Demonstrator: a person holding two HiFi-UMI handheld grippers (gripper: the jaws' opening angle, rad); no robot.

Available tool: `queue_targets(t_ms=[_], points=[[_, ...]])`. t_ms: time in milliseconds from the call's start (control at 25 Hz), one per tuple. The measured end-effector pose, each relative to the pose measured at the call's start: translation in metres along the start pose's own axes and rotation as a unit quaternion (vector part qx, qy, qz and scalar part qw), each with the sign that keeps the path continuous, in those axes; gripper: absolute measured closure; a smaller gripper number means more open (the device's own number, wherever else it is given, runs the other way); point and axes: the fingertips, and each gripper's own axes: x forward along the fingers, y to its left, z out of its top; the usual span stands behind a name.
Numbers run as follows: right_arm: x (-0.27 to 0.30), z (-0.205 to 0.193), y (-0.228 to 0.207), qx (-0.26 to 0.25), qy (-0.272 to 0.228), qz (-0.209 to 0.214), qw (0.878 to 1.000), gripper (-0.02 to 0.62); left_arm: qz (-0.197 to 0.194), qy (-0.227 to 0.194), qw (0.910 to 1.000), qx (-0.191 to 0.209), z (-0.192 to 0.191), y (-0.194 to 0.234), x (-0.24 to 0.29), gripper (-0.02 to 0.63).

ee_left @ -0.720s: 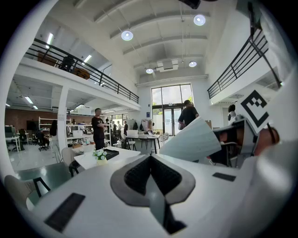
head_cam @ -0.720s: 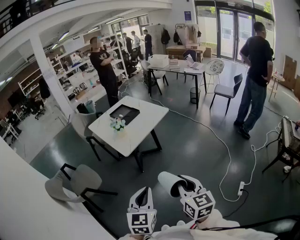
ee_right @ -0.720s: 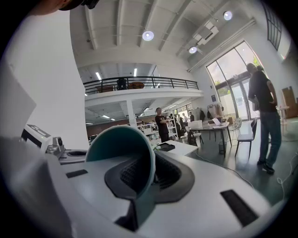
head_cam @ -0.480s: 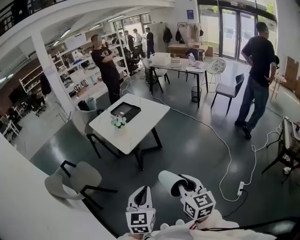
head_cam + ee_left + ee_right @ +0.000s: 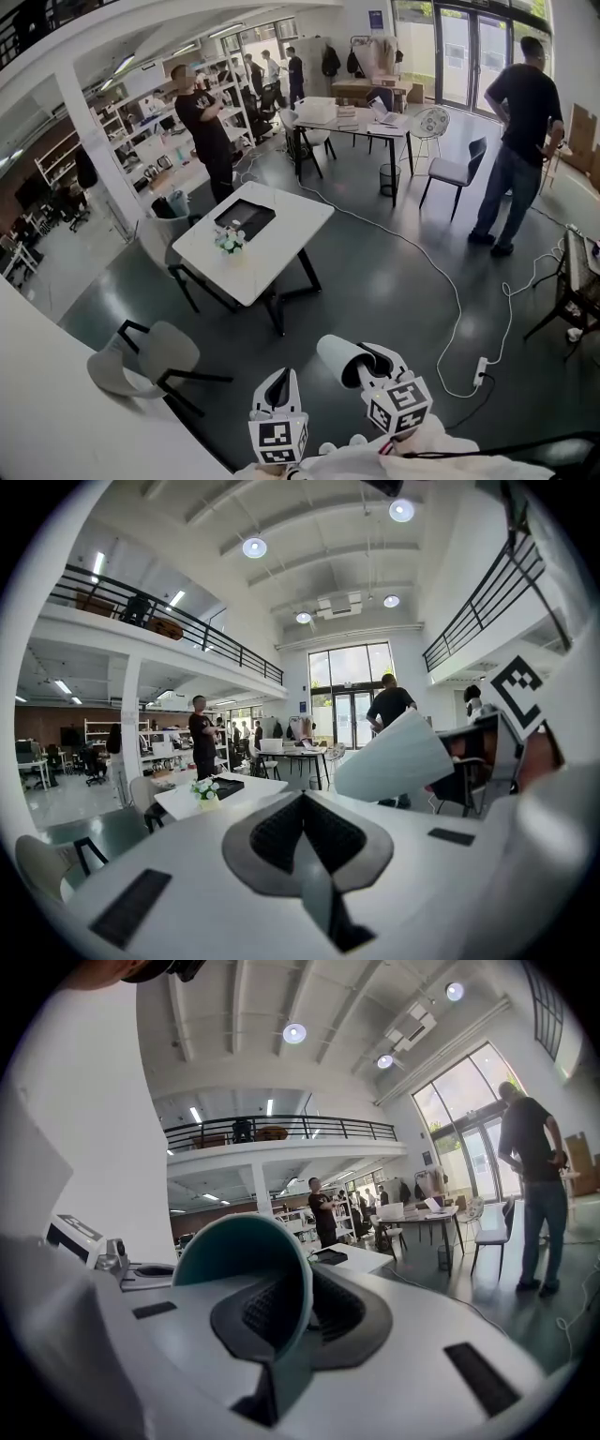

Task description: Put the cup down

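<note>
My right gripper [image 5: 372, 367] is shut on the rim of a cup [image 5: 338, 358], white outside and teal inside, and holds it tilted in the air above the dark floor. In the right gripper view the cup [image 5: 247, 1262] fills the left of the jaws, and its wall is pinched between the pads of that gripper [image 5: 298, 1309]. My left gripper [image 5: 279, 379] hangs just left of it, shut and empty. From the left gripper view the closed jaws of the left gripper [image 5: 302, 806] point at the room, and the cup [image 5: 392, 757] shows to their right.
A white table [image 5: 281, 251] with a black tray and a small flower pot stands ahead and to the left. A grey chair [image 5: 148, 356] is near left. A white cable and power strip [image 5: 481, 369] lie on the floor to the right. Several people stand farther off.
The head view has shifted slightly, and the person at the far right has stepped a little away. Both grippers and the cup keep their places.
</note>
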Motion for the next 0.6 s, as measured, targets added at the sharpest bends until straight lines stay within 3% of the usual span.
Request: queue_targets(t_ms=[600], points=[[0.007,0.002,-0.055,0.007,0.011,0.006,1.000,0.554,0.012,0.004,0.9999,0.004,0.004,-0.026,0.041,0.597]])
